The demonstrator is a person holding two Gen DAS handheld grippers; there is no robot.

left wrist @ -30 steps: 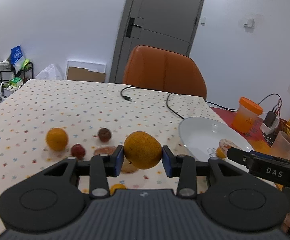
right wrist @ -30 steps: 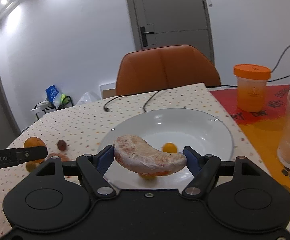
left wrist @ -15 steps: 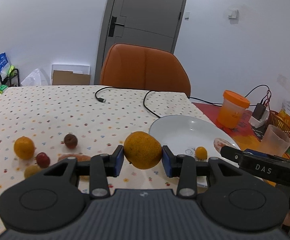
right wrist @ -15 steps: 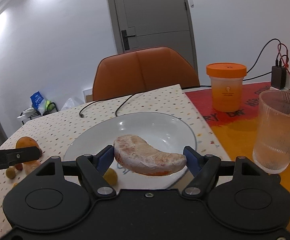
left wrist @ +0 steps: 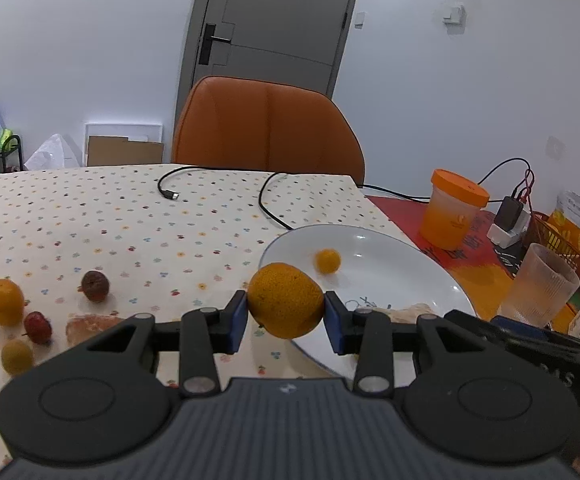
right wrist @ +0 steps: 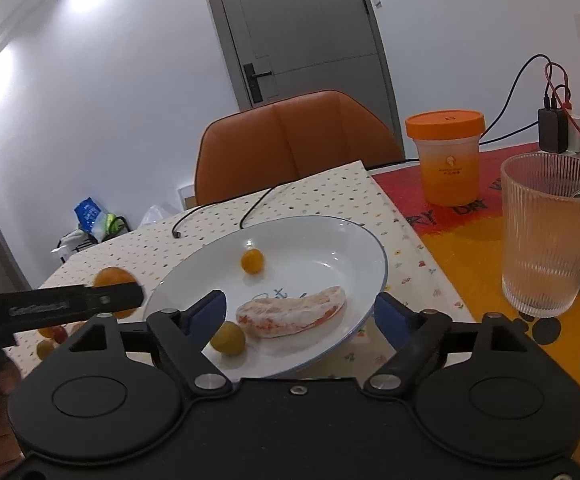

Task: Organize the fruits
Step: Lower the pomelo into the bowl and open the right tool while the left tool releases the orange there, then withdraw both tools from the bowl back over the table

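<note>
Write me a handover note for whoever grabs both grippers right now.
Left gripper: shut on an orange, near the plate's edge.
Right gripper: open, empty, over the plate's near side.
Done: pomelo segment and two small yellow fruits lie in the plate.
Left: plate the held orange, then the loose fruits on the tablecloth, including another orange.

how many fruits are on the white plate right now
3: a pomelo segment near the white plate's front, a small yellow fruit touching its left end, another farther back. More may hide behind the right gripper.
</note>
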